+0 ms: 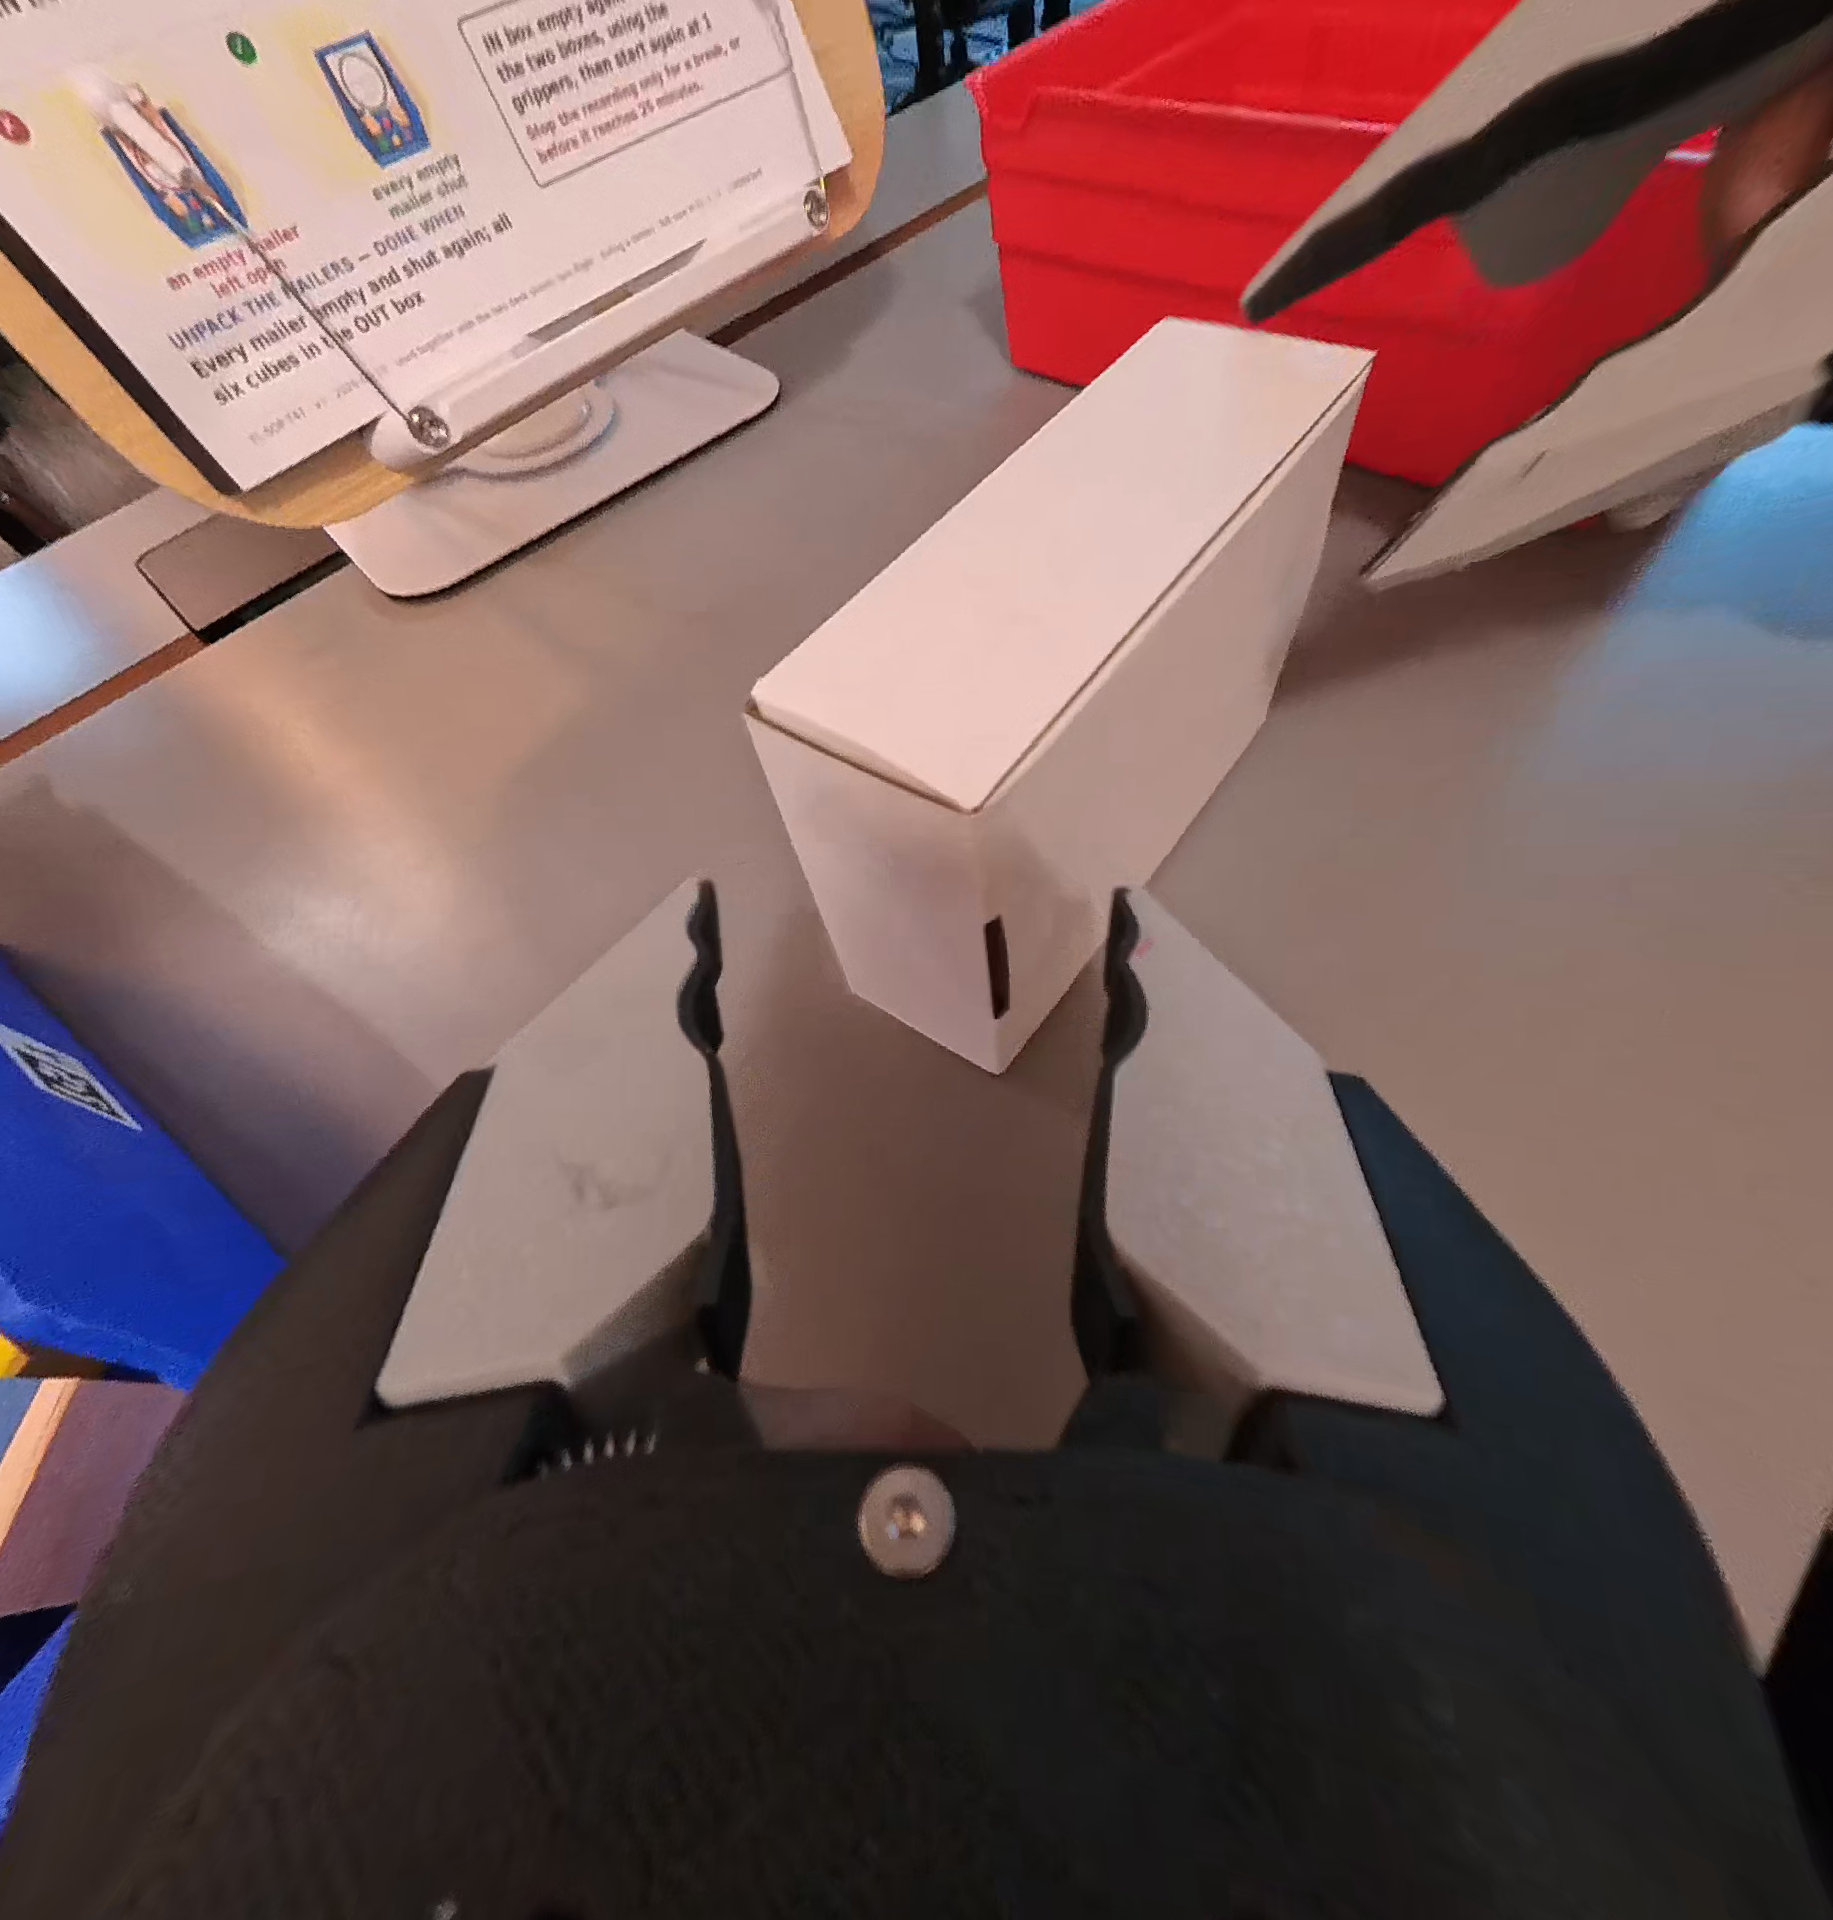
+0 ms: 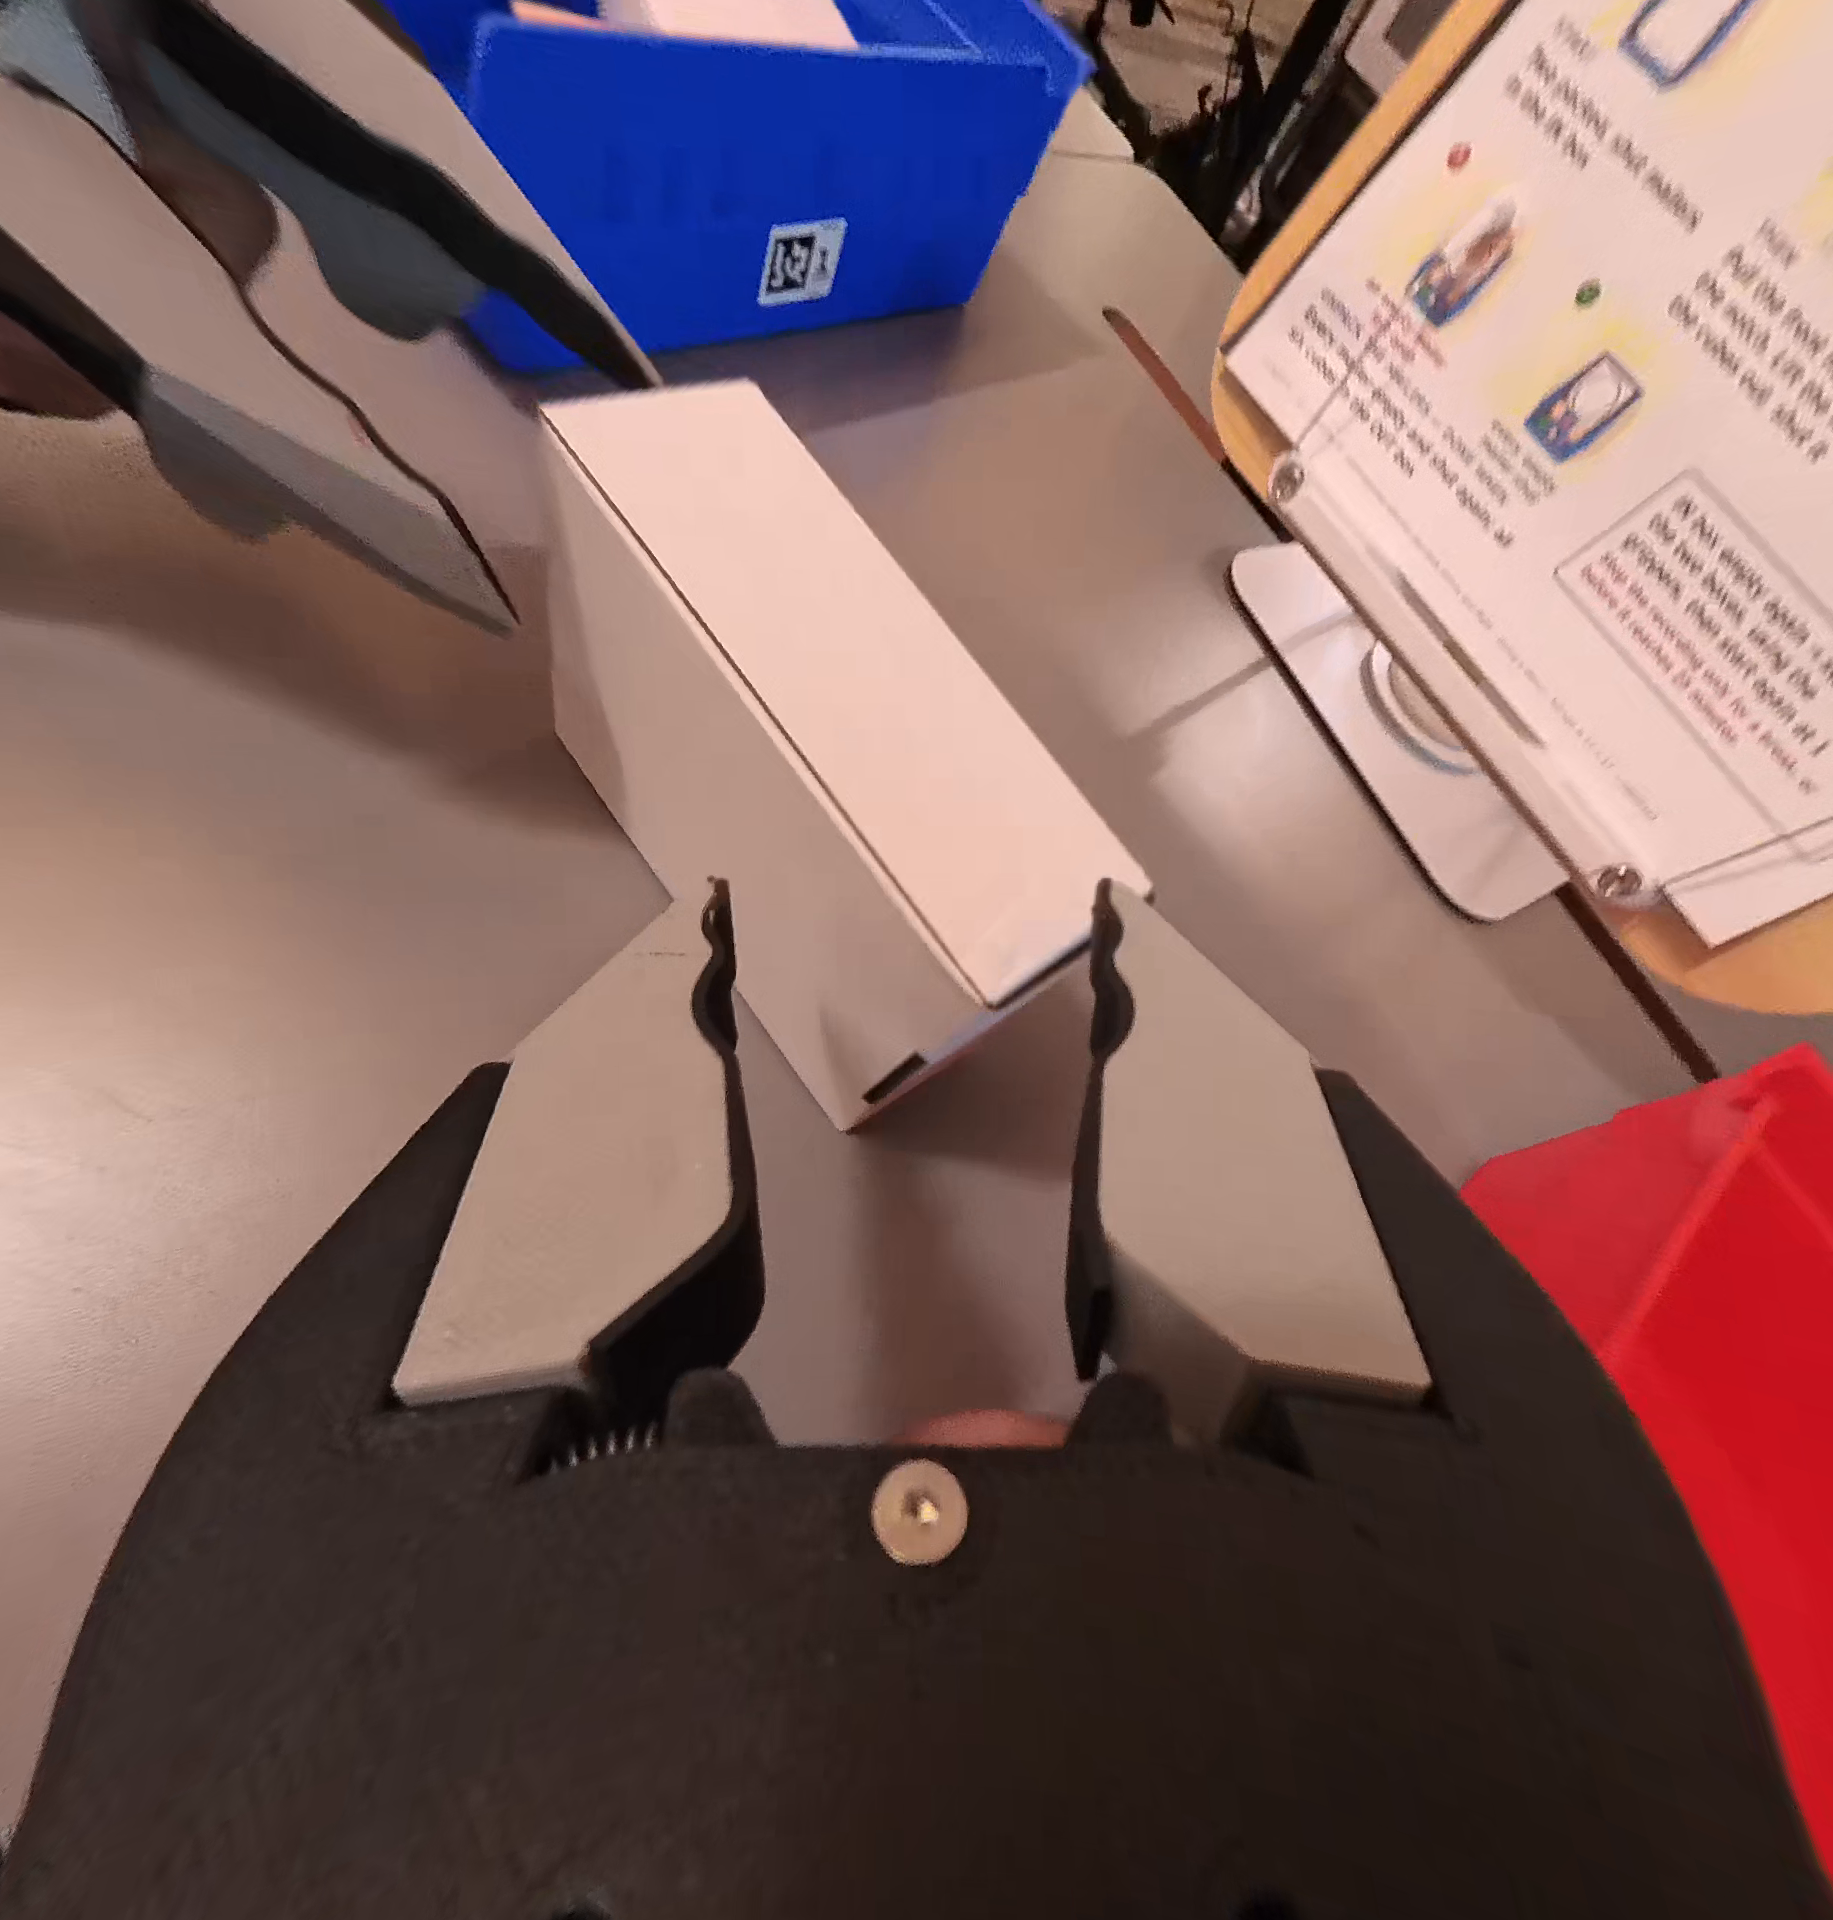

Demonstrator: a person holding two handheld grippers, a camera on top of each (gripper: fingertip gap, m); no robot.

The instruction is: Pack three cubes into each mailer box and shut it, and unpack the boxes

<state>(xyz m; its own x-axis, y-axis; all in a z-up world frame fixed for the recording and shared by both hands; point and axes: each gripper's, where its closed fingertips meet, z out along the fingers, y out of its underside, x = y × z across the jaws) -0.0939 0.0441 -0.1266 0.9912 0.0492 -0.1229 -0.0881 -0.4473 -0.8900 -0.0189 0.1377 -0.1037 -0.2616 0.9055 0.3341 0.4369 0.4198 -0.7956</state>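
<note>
A closed white cardboard mailer box point(image 1: 1057, 665) lies mid-frame on the grey table point(image 1: 372, 831). My left gripper point(image 1: 912, 914) and right gripper point(image 2: 907, 904) face its opposite ends, fingers apart, holding nothing.

So we've got the mailer box point(image 1: 1057, 644) lying closed on the table point(image 1: 372, 831), right between our two grippers. Left gripper point(image 1: 912, 914) sits at one short end, right gripper point(image 2: 907, 914) at the opposite end. One bin point(image 1: 1255, 229) is beyond the box on our right, another bin point(image 2: 746, 177) on our left, and an instruction stand point(image 1: 538, 416) behind it.
</note>
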